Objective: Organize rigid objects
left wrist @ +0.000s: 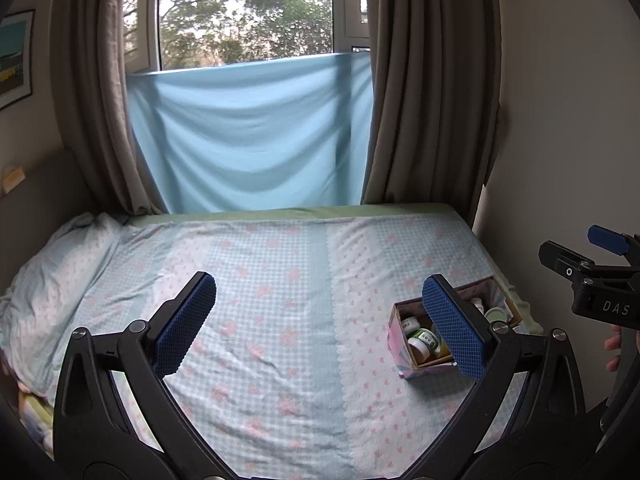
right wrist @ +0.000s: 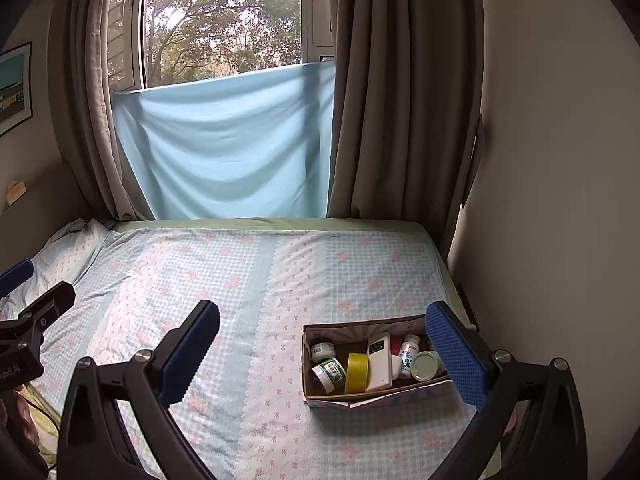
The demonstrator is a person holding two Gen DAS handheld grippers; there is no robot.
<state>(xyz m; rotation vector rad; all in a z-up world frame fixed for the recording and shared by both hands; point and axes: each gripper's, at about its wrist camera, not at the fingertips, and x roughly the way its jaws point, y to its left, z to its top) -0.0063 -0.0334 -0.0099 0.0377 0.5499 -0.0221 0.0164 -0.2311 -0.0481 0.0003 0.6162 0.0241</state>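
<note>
A patterned cardboard box [right wrist: 340,398] sits on the bed at the right, also in the left wrist view [left wrist: 400,356]. It holds several items: green-labelled jars [right wrist: 330,372], a yellow tape roll [right wrist: 357,372], a white remote [right wrist: 380,360], small white bottles [right wrist: 409,354] and a round lid [right wrist: 426,366]. My right gripper [right wrist: 322,350] is open and empty, held above the bed with its right pad over the box's right end. My left gripper [left wrist: 320,324] is open and empty above the bed, left of the box.
The bed [right wrist: 224,280] has a blue and pink floral sheet. A pillow [left wrist: 56,276] lies at the left. A wall [right wrist: 540,200] runs close along the right side. Curtains [right wrist: 400,100] and a blue cloth [right wrist: 224,140] hang behind the bed.
</note>
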